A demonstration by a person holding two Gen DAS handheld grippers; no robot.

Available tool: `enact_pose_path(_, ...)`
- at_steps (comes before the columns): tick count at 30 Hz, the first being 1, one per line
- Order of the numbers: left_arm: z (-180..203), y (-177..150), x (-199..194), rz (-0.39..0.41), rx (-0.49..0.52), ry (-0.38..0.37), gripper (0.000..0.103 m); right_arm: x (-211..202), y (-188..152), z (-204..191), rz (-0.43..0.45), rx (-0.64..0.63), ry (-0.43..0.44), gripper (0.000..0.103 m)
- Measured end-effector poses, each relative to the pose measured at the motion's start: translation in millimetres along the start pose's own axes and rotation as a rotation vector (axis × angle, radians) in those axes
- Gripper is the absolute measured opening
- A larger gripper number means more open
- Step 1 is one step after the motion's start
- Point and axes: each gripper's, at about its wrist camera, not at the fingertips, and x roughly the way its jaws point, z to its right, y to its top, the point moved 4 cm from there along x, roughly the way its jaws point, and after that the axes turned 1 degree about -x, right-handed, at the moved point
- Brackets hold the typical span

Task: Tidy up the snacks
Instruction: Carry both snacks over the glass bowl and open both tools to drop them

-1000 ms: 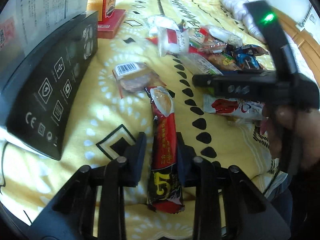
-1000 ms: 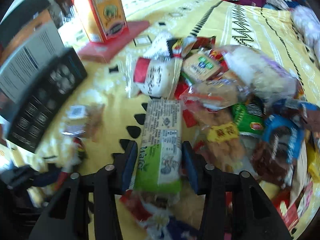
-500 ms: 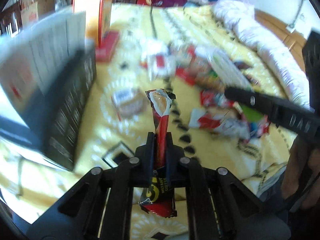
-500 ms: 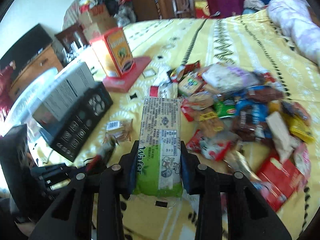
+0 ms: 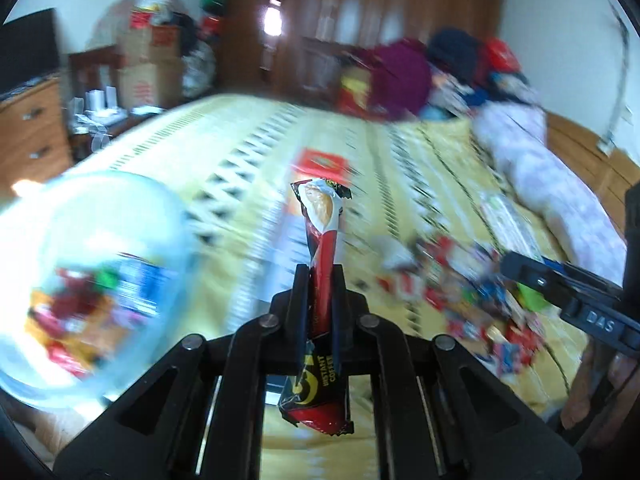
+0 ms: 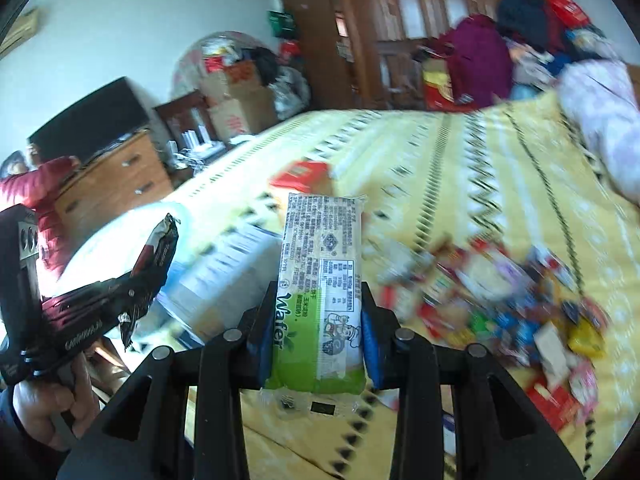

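My left gripper point(image 5: 320, 280) is shut on a long red instant coffee stick point(image 5: 322, 240), held up in the air above the yellow bedspread point(image 5: 248, 152). My right gripper point(image 6: 318, 320) is shut on a white and green wafer pack point(image 6: 320, 280), also lifted clear of the bed. A heap of mixed snack packets point(image 6: 512, 304) lies on the bed at the right, blurred. A clear round container point(image 5: 80, 272) with coloured packets inside is at the left in the left wrist view. The left gripper point(image 6: 120, 296) with the stick shows at the left of the right wrist view.
A red flat box point(image 6: 300, 174) lies further up the bed. A white box point(image 6: 224, 276) is beside the container. A pale quilt roll point(image 5: 540, 176) runs along the right side. A wooden dresser point(image 6: 108, 188), cardboard boxes point(image 6: 240, 108) and a person in red point(image 6: 36, 196) are at the left.
Both grippers closed on their packets and lifted them off the bed. The views tipped up from the bedspread to the room, and the clear container came into view at the left.
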Motion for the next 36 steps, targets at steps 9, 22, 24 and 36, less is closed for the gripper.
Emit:
enact_pose_path(9,-128,32,-20,0.056,-0.171,0.239,0.010,42,57,-146,-0.003,-0.148,0.212,0.038)
enact_pose_path(22,-208,27,-8,-0.026,-0.229,0.341,0.010,141,57,-261,-0.181,-0.207,0.357,0.038)
enact_pose_path(24,-215,26,-6,-0.033,-0.237,0.345,0.010,150,56,-269,-0.193,-0.213,0.359,0.038)
enact_pose_path(36,-233,25,5,-0.089,-0.251,0.328,0.010,180,52,-282,-0.230,-0.209,0.350,0.038)
